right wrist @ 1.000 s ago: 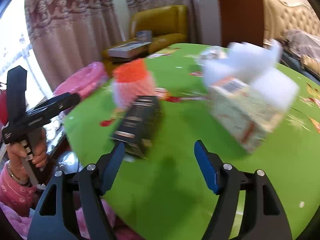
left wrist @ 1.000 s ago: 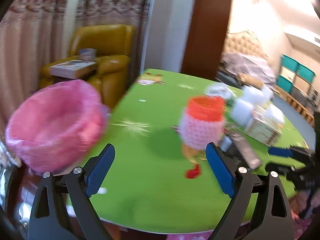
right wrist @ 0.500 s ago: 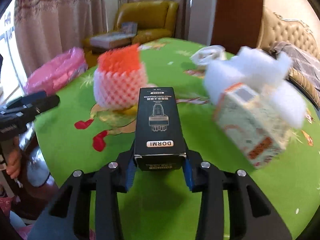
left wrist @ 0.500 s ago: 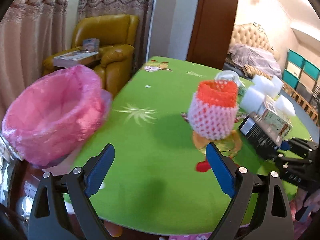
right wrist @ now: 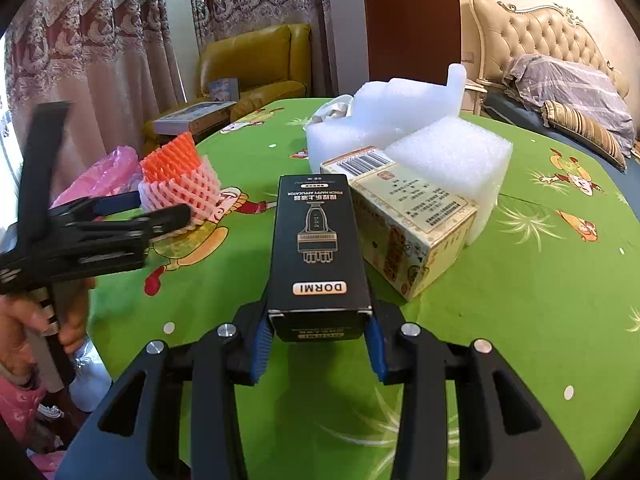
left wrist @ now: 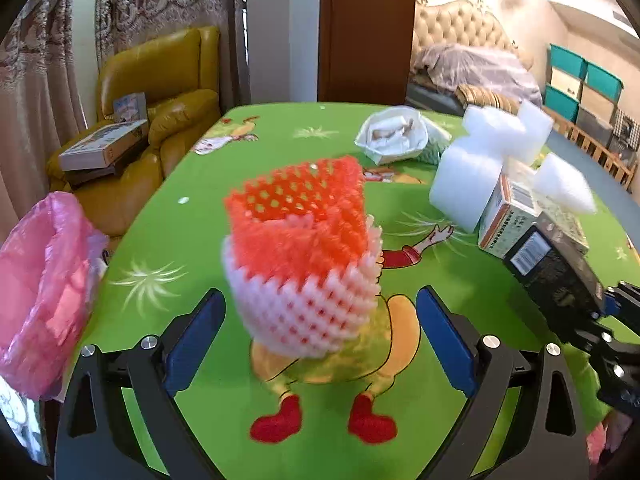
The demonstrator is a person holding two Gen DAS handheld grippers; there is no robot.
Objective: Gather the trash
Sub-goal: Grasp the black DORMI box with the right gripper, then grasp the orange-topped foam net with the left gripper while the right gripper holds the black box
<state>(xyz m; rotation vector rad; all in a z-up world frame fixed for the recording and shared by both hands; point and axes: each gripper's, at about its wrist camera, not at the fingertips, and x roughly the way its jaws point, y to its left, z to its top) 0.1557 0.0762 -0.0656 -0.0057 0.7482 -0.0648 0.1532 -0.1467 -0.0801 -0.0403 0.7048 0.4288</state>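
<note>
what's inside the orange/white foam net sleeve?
From the left wrist view, the foam net sleeve is open at the top; through the mesh only orange netting shows. Its lower interior is covered by the white outer net, so contents cannot be confirmed.

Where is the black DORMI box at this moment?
The black DORMI box is clamped in the right gripper, above the green table, just left of the beige carton.

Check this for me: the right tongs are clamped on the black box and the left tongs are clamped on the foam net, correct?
Not quite. The left tongs are open around the foam net, as the left wrist view shows. The right tongs are indeed clamped on the black box.
</note>
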